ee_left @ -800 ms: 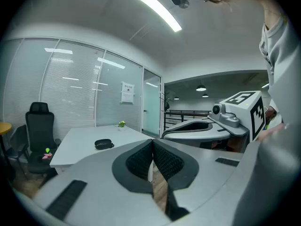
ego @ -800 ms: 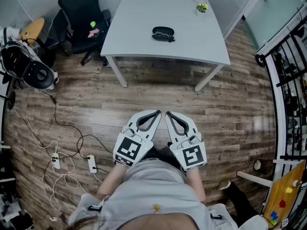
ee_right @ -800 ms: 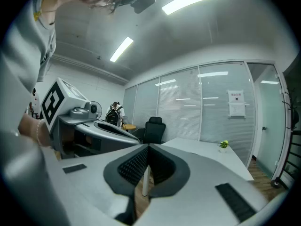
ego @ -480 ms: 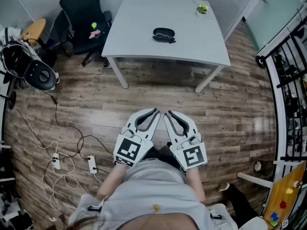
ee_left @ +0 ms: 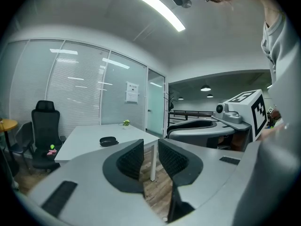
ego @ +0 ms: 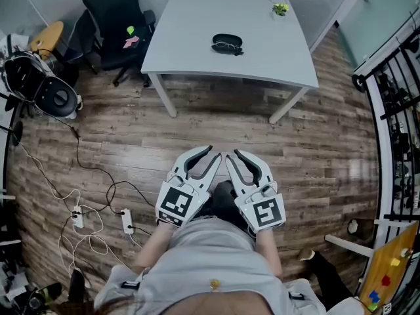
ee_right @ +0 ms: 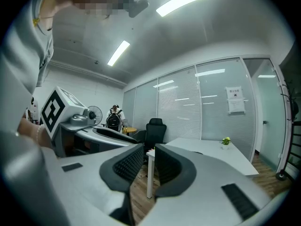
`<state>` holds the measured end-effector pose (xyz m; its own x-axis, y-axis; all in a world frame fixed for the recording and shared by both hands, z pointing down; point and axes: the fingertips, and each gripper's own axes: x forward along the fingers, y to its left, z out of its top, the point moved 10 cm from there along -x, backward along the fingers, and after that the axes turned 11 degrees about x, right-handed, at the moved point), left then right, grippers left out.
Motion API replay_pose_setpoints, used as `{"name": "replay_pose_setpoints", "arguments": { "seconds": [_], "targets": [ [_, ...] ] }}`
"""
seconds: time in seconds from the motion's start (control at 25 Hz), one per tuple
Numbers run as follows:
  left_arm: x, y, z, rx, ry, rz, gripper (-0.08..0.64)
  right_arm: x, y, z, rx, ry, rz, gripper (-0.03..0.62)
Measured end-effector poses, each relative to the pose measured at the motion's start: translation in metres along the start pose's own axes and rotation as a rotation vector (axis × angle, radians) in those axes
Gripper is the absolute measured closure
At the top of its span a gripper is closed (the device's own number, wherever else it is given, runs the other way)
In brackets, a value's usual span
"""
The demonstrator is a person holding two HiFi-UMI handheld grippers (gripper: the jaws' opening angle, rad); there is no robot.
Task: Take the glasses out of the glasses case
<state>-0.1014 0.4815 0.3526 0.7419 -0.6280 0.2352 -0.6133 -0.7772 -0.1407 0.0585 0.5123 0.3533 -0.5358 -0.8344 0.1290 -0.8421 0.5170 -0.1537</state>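
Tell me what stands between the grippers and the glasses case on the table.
Nothing visible does. Only wooden floor lies between the left gripper, the right gripper and the white table, where the glasses case sits in the open. The black office chair stands beside the table, off that path.

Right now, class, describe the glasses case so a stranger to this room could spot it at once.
Find the white table at the top of the head view. Near its middle lies the glasses case: a dark, flat oval, unlike the only other thing on it, a small green potted plant at the far right corner.
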Motion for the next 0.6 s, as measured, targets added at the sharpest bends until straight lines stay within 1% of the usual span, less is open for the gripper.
{"name": "replay_pose_setpoints", "arguments": {
  "seconds": [0.16, 0.32, 0.6],
  "targets": [
    [0.004, 0.005, -0.002, -0.028, 0.007, 0.002, 0.463, 0.008, -0.006, -0.001, 0.016, 0.007, 0.01, 0.509],
    [0.015, 0.014, -0.003, -0.026, 0.017, 0.011, 0.463, 0.024, -0.019, 0.0, 0.017, 0.005, 0.034, 0.509],
    [0.048, 0.049, -0.001, -0.027, 0.021, 0.032, 0.463, 0.068, -0.05, 0.012, 0.007, -0.005, 0.06, 0.509]
  ]
}}
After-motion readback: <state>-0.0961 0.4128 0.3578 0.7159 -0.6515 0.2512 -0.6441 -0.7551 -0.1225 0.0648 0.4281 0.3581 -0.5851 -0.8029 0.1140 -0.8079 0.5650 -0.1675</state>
